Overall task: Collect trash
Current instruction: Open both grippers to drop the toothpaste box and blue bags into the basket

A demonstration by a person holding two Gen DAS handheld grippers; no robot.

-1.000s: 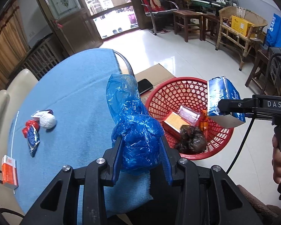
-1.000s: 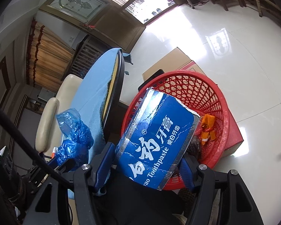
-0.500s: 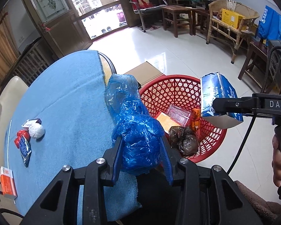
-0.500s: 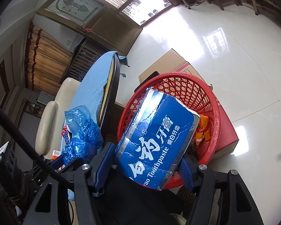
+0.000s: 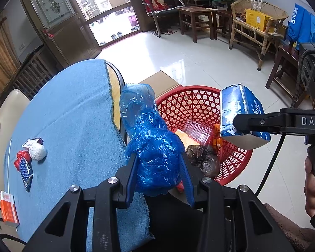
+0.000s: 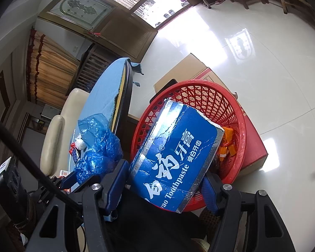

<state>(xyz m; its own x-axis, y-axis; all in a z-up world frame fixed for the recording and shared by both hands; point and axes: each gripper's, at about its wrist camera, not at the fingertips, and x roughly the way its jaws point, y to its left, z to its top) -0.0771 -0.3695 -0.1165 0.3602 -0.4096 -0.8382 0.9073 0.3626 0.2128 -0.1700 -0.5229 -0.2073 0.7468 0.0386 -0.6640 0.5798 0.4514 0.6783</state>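
Toothpaste box [image 6: 176, 159] clamped in right claw [image 6: 163, 178], long axis forward-up, blue bag [image 5: 155, 147] clamped in left claw [image 5: 159, 176]

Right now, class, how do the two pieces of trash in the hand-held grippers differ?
The blue plastic bag is crumpled, soft and translucent; the toothpaste box is rigid, flat-sided and printed. The bag sits in the left hand-held gripper, the box in the right hand-held gripper. Both are blue, near the red basket.

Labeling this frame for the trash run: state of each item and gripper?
left gripper: shut on blue plastic bag
right gripper: shut on toothpaste box, above the basket
red basket: upright, partly filled
white paper ball: on table, uncollected
orange box: on table, uncollected
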